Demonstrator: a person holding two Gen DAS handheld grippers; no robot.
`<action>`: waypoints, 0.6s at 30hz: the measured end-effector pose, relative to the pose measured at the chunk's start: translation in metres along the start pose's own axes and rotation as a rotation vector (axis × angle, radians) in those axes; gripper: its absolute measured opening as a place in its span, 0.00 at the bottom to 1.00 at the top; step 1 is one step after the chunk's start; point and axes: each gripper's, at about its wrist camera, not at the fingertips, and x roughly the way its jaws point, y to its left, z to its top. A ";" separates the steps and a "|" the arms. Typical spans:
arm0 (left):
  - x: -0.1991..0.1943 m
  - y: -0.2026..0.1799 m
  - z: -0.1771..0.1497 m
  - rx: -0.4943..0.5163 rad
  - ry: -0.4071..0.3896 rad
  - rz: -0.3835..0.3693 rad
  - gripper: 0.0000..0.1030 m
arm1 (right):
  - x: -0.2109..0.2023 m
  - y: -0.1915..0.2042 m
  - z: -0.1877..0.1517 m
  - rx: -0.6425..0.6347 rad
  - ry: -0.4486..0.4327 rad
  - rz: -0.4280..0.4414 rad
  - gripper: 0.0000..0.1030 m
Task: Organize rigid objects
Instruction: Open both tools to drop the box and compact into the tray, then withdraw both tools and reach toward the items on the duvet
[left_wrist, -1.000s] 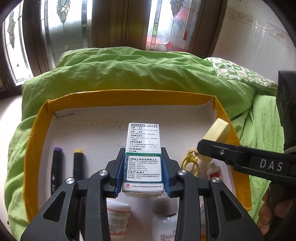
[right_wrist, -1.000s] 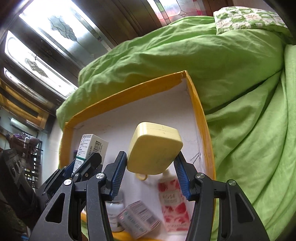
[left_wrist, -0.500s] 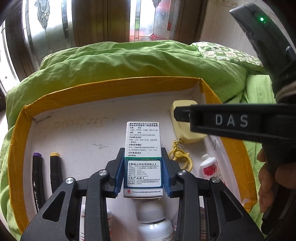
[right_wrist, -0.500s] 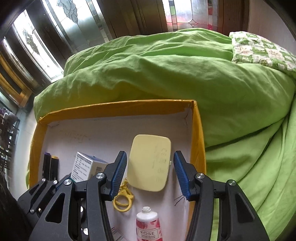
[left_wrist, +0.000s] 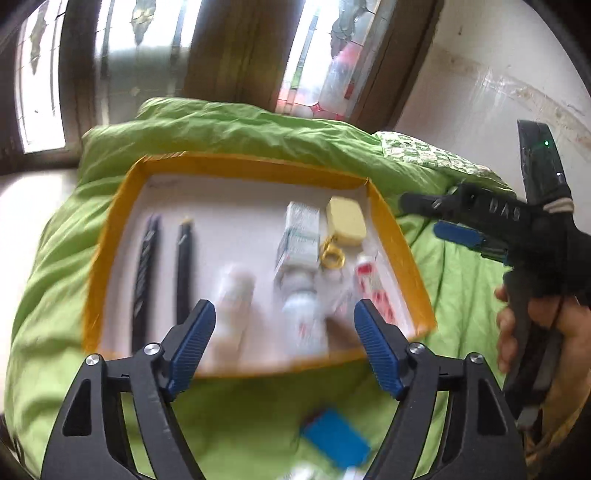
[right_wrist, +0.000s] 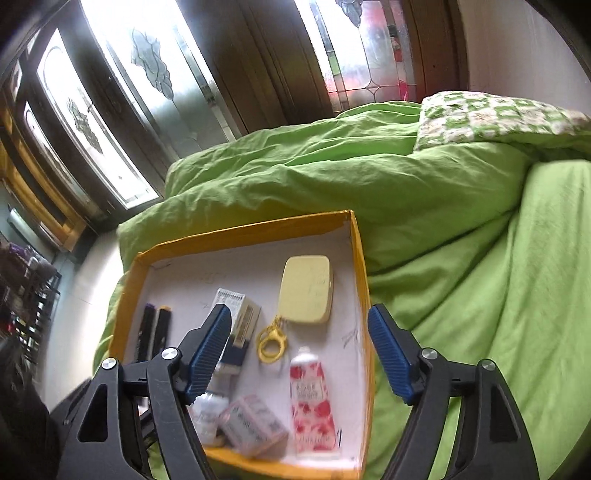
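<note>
Both grippers, left gripper (left_wrist: 284, 334) and right gripper (right_wrist: 299, 349), have just opened and stand empty; medicine box (left_wrist: 300, 236) and yellow case (right_wrist: 306, 290) lie side by side by the tray's (right_wrist: 360, 258) far right corner. Retreat clear of the near edge, then go for the blue item (left_wrist: 334, 437) on the bedding.

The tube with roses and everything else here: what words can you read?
"ROSE": on the flowered tube.
"DAS", seen upside down: on the right tool's arm.
Medicine box: a barcode, print too small.
Pink box, bottles, markers: too blurred.
</note>
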 end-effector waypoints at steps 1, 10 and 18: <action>-0.006 0.004 -0.009 -0.008 0.012 0.004 0.75 | -0.008 -0.002 -0.007 0.024 -0.012 0.008 0.77; -0.047 0.021 -0.089 -0.010 0.106 -0.045 0.75 | -0.030 -0.012 -0.091 0.164 0.101 0.116 0.81; -0.027 -0.012 -0.096 0.158 0.161 -0.026 0.75 | -0.051 0.000 -0.125 0.112 0.151 0.144 0.82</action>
